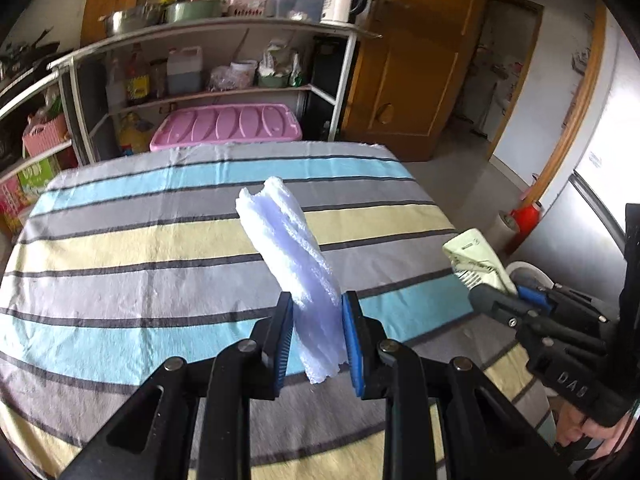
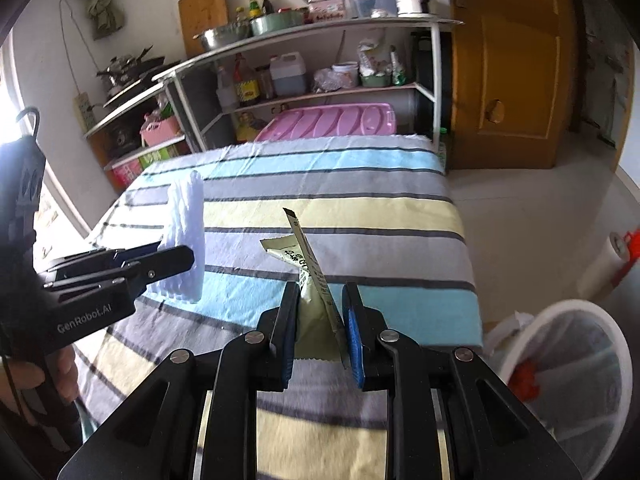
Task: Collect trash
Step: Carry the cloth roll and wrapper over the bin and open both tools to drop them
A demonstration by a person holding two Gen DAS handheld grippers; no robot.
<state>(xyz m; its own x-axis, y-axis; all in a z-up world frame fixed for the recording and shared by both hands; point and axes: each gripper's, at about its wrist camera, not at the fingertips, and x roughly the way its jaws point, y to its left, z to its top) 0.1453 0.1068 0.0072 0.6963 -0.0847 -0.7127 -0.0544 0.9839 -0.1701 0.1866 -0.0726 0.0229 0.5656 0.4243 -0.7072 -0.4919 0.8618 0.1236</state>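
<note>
My left gripper (image 1: 318,308) is shut on a white foam net sleeve (image 1: 288,248), held upright above the striped tablecloth (image 1: 140,248). From the right wrist view the same sleeve (image 2: 186,236) stands in the left gripper (image 2: 176,258) at the left. My right gripper (image 2: 320,300) is shut on a pale green printed wrapper (image 2: 310,280), lifted off the cloth (image 2: 360,208). In the left wrist view that wrapper (image 1: 476,258) sticks up from the right gripper (image 1: 496,294) at the right. A white mesh trash bin (image 2: 576,376) with scraps inside stands on the floor to the lower right of the table.
Behind the table a metal shelf rack (image 1: 224,36) holds bowls, bottles and jars, with a pink plastic lid (image 1: 228,124) below. A wooden door (image 1: 408,64) is at the back right. A red-and-white object (image 2: 616,256) lies on the floor past the bin. A hand (image 2: 36,380) holds the left gripper.
</note>
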